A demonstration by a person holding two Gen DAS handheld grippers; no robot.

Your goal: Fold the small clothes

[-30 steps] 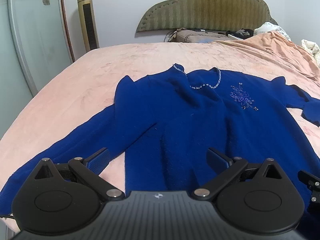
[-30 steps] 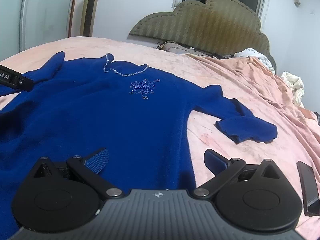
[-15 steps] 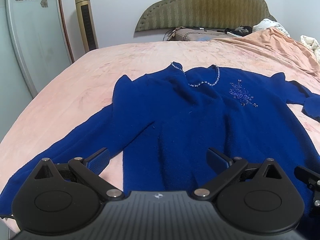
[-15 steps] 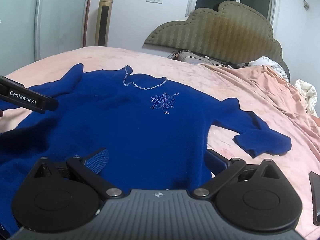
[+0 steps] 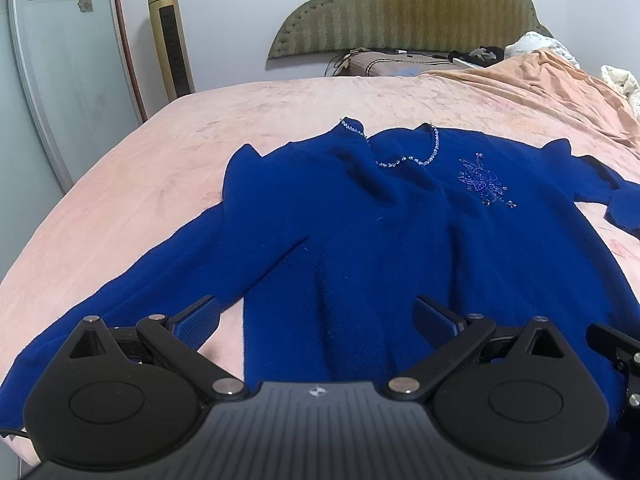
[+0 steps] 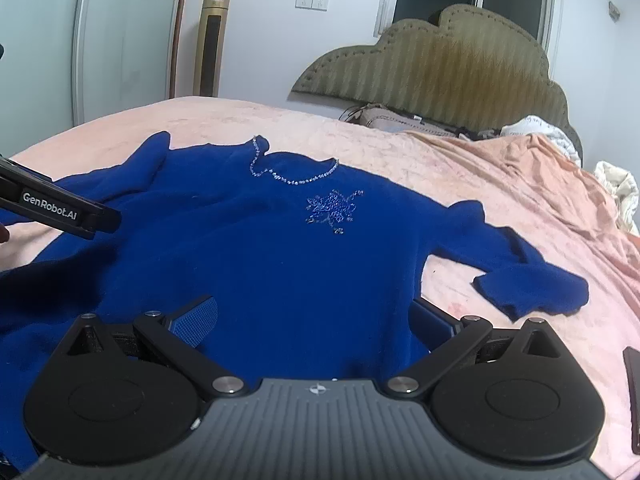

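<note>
A royal blue sweater [image 5: 400, 232] with a beaded neckline and beaded flower lies face up and spread out on the pink bed; it also shows in the right wrist view [image 6: 280, 264]. Its left sleeve [image 5: 132, 292] runs toward the bed's near left edge. Its right sleeve [image 6: 528, 284] is bent, cuff on the sheet. My left gripper [image 5: 316, 316] is open and empty above the hem's left part. My right gripper [image 6: 312, 316] is open and empty above the hem's right part. The left gripper's body [image 6: 56, 208] shows at the right wrist view's left edge.
The pink bed [image 5: 224, 140] has a padded olive headboard [image 5: 404, 12] at the far end. A crumpled peach blanket [image 6: 532, 184] and white bedding [image 6: 620, 196] lie at the far right. A dark phone [image 6: 634, 396] lies near the right edge. A gold tower fan [image 5: 170, 40] stands left.
Both grippers have drawn back and risen slightly, so the sweater sits lower and farther in both views. The sweater has not moved. Both grippers stay open.
</note>
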